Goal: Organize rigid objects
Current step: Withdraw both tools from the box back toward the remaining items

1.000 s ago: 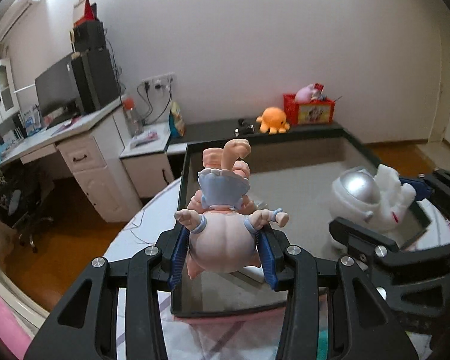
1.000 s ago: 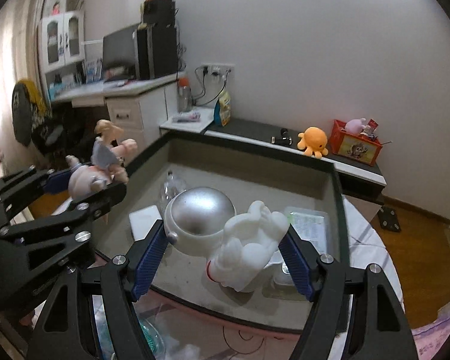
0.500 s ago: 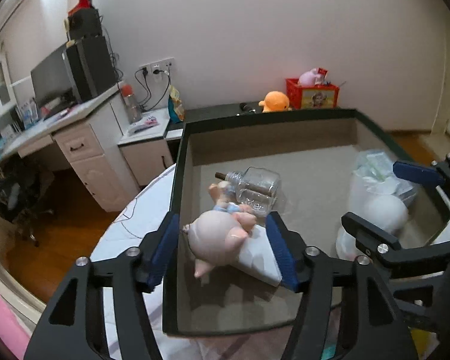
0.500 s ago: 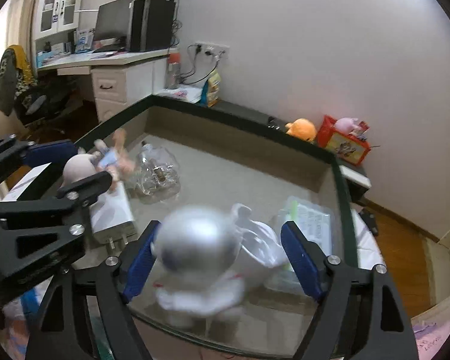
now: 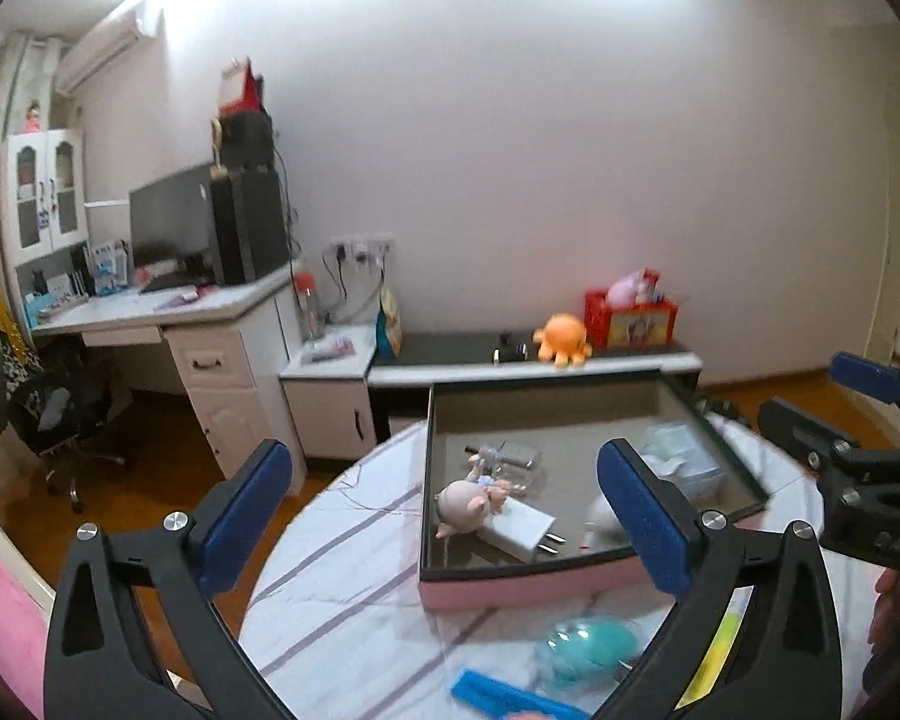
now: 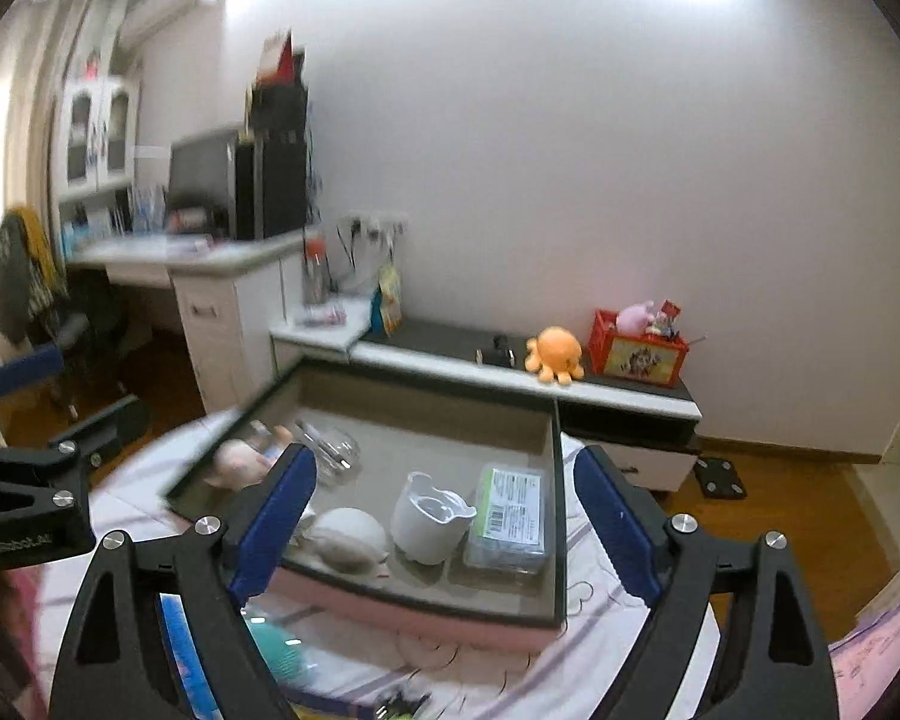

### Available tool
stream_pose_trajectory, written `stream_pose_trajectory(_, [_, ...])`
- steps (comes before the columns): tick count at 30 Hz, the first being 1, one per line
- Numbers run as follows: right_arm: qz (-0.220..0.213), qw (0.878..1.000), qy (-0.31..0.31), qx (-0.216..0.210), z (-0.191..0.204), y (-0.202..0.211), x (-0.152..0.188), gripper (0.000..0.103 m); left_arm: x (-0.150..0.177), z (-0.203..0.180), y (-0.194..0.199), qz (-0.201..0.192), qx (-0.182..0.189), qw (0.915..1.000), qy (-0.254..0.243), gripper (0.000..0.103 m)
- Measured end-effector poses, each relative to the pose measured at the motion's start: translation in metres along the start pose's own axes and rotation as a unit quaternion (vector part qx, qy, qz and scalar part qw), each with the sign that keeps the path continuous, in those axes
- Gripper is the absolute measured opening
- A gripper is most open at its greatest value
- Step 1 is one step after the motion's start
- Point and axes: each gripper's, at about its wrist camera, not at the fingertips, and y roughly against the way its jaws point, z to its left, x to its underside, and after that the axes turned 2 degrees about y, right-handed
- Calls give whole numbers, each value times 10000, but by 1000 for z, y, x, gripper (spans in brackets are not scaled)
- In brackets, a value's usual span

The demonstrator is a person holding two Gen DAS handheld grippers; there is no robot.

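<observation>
Both drops look done; step in hand is the pull-back from the tray. Left gripper [image 5: 444, 510]: jaws have just been opening, now wide, nothing between them. Right gripper [image 6: 444, 516]: same, jaws just opened, spread wide and empty.

Pink pig figurine [image 5: 468, 501] lies on its side inside the dark-rimmed tray [image 5: 546, 567], at about 9 o'clock of the floor, touching the white charger plug [image 5: 522, 531]. White astronaut figure [image 6: 348, 534] lies toppled at about 6 o'clock, just beside the white cup [image 6: 429, 516]. Clear glass bottle [image 6: 333, 450] at 11 o'clock; wrapped packet [image 6: 510, 516] at 3 o'clock.

Figures: hard glossy moulded plastic, rounded. Tray: flat matte floor, pink outer wall.

Next, my judgement: fetch remaining loose items on the striped cloth, the teal round object [image 5: 591, 648] and the blue flat piece [image 5: 498, 693]. Both blurred, kind unclear.
</observation>
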Motion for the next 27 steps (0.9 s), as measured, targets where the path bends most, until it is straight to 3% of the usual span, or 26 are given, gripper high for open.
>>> stream_pose_trajectory(4, [-452, 9989, -139, -62, 1, 47, 6, 103, 3, -5, 49, -317, 120, 9994, 99, 103])
stream_pose_trajectory(13, [-907, 9951, -355, 167, 9, 129, 36, 103, 17, -31, 139, -867, 61, 9959, -242, 103])
stream_pose_trajectory(20, [-1043, 9931, -459, 276, 14, 159, 51, 103, 26, -36, 174, -1059, 229, 9938, -232, 103])
stream_pose_trajectory(27, [-1189, 9914, -435, 327, 16, 180, 58, 103, 31, -39, 190, -1181, 160, 9926, -238, 103])
